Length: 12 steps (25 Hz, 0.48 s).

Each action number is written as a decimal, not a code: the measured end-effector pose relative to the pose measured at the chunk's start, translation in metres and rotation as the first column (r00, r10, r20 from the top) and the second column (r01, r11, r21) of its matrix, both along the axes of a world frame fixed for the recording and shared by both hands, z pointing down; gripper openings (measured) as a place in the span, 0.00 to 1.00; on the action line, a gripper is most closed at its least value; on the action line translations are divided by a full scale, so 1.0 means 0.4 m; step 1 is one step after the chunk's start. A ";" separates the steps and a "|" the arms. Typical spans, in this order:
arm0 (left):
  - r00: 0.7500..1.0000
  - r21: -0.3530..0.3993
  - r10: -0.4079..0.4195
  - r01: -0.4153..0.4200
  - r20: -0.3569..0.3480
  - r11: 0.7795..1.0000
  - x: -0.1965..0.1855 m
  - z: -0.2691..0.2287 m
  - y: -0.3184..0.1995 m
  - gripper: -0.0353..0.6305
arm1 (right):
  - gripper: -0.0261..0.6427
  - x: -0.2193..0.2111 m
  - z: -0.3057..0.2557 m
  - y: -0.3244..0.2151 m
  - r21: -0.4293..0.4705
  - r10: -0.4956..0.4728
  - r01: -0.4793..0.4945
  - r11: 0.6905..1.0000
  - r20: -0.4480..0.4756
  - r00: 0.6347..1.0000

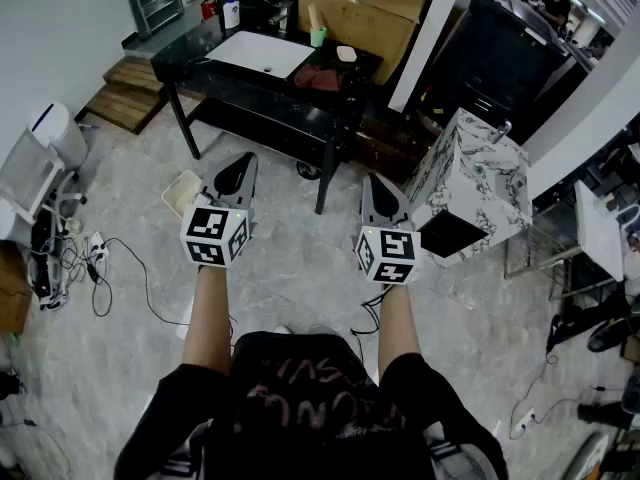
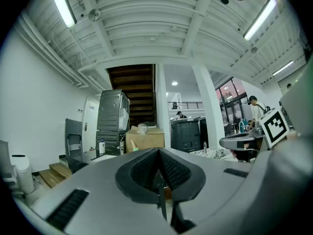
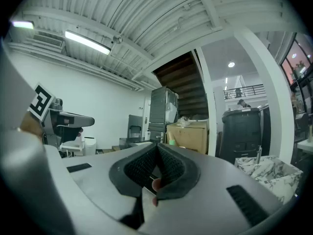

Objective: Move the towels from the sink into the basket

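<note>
A dark red towel (image 1: 318, 76) lies crumpled on the black counter, just right of the white sink basin (image 1: 262, 54), far ahead of me. A cream basket (image 1: 180, 192) stands on the floor, partly hidden behind my left gripper (image 1: 237, 168). That gripper is held at waist height over the floor, shut and holding nothing. My right gripper (image 1: 380, 190) is level with it, also shut and holding nothing. In the left gripper view the jaws of the left gripper (image 2: 159, 151) meet at the tip; in the right gripper view the right gripper (image 3: 157, 146) looks the same.
On the black sink table (image 1: 205, 68) stand a white bottle (image 1: 231, 11), a green cup (image 1: 317, 36) and a beige soap (image 1: 346, 54). A cardboard box (image 1: 365, 3) sits behind. A marble-patterned cabinet (image 1: 470, 183) stands right of my right gripper. Cables (image 1: 100, 268) trail across the floor at left.
</note>
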State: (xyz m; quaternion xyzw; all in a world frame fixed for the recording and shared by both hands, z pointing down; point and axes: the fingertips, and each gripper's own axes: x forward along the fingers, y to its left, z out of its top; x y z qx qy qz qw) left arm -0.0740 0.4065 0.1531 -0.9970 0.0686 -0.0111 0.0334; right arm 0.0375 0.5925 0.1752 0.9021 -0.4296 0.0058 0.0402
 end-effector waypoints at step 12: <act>1.000 0.018 -0.016 0.015 0.022 1.000 0.005 0.027 -0.024 0.06 | 0.06 0.020 -0.001 0.006 -0.002 0.006 -0.006 1.000 -0.006 1.000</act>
